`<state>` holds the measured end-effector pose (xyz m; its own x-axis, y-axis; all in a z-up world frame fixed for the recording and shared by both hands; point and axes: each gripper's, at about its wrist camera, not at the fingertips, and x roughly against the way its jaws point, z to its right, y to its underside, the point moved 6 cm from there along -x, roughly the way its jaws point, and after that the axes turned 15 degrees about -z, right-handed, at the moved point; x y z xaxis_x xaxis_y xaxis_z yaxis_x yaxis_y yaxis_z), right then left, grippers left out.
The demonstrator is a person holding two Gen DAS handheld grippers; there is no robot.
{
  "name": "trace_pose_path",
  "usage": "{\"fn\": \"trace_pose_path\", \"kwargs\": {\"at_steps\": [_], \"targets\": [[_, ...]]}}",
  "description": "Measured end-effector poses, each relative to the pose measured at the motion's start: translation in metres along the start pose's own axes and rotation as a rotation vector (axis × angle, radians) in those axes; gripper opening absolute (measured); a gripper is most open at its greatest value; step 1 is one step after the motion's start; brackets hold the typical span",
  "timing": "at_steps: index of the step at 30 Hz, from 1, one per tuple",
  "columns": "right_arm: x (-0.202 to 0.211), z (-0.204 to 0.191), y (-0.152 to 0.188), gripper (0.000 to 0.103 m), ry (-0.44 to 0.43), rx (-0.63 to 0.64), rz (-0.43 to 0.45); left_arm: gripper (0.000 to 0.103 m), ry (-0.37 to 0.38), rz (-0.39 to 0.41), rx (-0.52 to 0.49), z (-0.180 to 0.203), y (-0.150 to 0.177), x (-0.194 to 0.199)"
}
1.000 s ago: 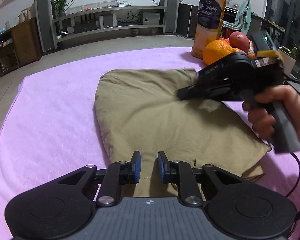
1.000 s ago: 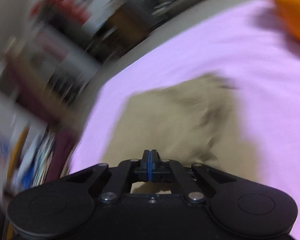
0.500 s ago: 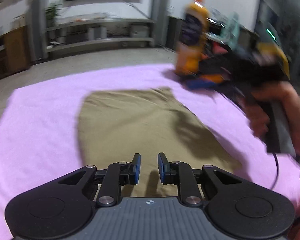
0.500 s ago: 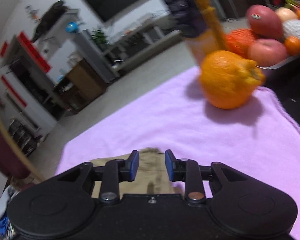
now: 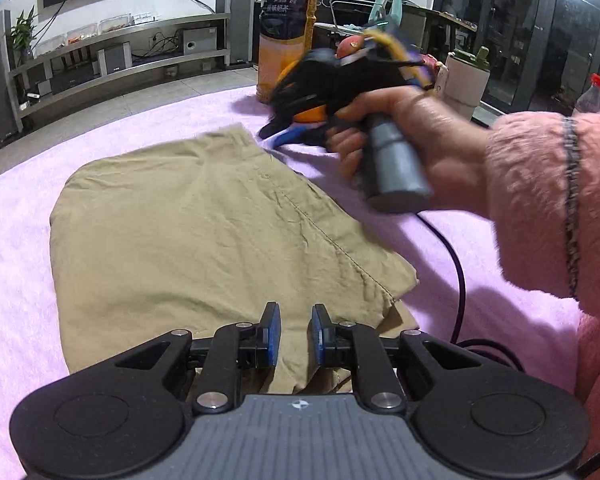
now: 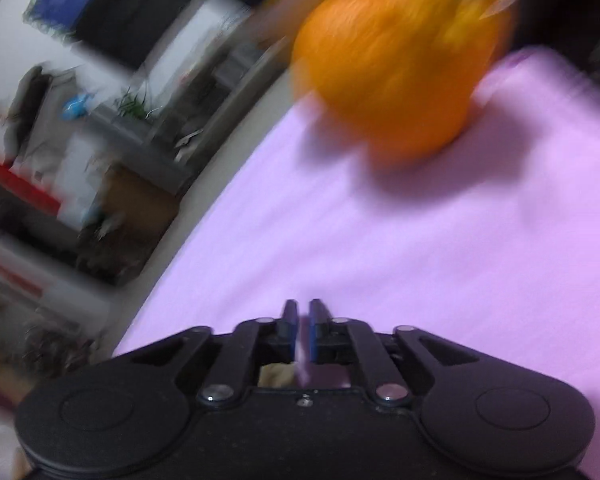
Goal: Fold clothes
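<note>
The folded khaki garment [image 5: 204, 240] lay flat on the pink towel [image 5: 16, 240] that covered the bench. The left gripper [image 5: 294, 334] hung above its near edge, its jaws a little apart and closing on nothing. The right gripper [image 6: 304, 330] stood beside an orange [image 6: 396, 60], its jaws narrowing, also empty.

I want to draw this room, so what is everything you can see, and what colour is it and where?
folded garment: one, khaki, flat on the blanket
blanket: one, pink, covering the table
orange: one, orange, on the blanket's far side
drink bottle: one, orange with dark label, behind the garment
left hand-held gripper: one, black with blue pads, over the garment's near edge, empty
right hand-held gripper: one, black, closing on nothing, above bare blanket
hand: one, pink fuzzy sleeve, holding the right gripper's handle
</note>
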<state>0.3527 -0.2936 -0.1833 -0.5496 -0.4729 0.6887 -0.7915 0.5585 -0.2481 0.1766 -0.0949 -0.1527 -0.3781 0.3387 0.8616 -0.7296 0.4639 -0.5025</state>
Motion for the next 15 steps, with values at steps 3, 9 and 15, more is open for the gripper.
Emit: {"fn": "trace_pose_path", "kwargs": {"at_steps": [3,9,15], "targets": [[0.034,-0.002,0.001,0.021,0.011,-0.002,-0.017,0.016,-0.003,0.036,0.036,-0.006,-0.003,0.019],[0.126,-0.040,0.051,0.031,0.043,0.210,0.010,0.025,-0.081,0.154,0.146,-0.031,-0.001,0.094],[0.172,-0.058,0.116,0.040,0.157,0.580,0.078,0.025,-0.149,0.139,0.317,-0.058,0.029,0.118]]}}
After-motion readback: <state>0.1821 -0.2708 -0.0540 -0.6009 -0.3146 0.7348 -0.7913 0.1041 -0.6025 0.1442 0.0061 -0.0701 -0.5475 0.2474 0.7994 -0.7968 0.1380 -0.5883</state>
